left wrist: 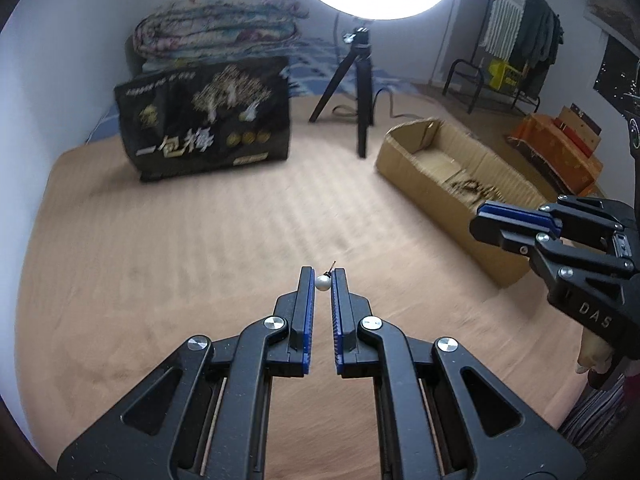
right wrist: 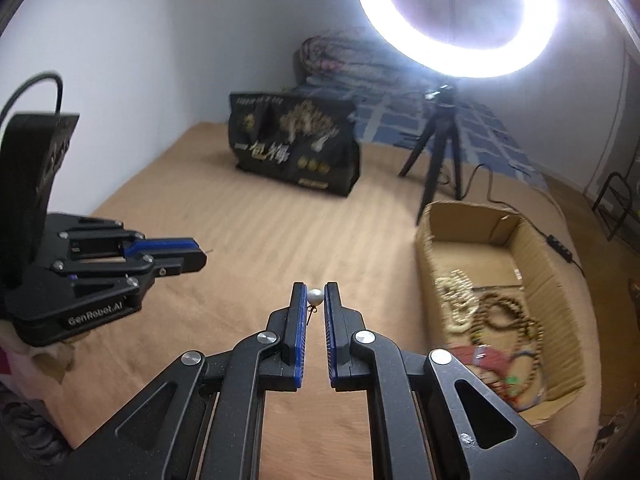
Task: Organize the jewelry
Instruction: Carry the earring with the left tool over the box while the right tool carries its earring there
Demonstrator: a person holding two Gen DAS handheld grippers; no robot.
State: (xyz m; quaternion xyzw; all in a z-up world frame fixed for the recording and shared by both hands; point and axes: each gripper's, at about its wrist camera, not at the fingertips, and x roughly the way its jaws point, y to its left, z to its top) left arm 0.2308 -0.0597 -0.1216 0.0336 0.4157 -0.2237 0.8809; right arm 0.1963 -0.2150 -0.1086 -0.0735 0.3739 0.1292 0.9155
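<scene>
My left gripper [left wrist: 322, 280] is shut on a white pearl earring [left wrist: 322, 282] at its fingertips, held above the tan bed cover. My right gripper [right wrist: 315, 295] is shut on another pearl earring [right wrist: 315, 297], whose small hook hangs beside the left pad. The right gripper also shows in the left wrist view [left wrist: 516, 220], level with the near wall of the cardboard box [left wrist: 436, 196]. The left gripper shows in the right wrist view [right wrist: 192, 254] at the left. The box [right wrist: 560, 292] holds bead necklaces [right wrist: 500, 316] and other jewelry.
A black printed bag [left wrist: 208, 120] stands at the back of the bed. A black tripod [left wrist: 360, 88] carries a bright ring light [right wrist: 456, 16], and its cable [right wrist: 556, 240] runs behind the box. Folded quilts [left wrist: 216, 24] lie against the far wall.
</scene>
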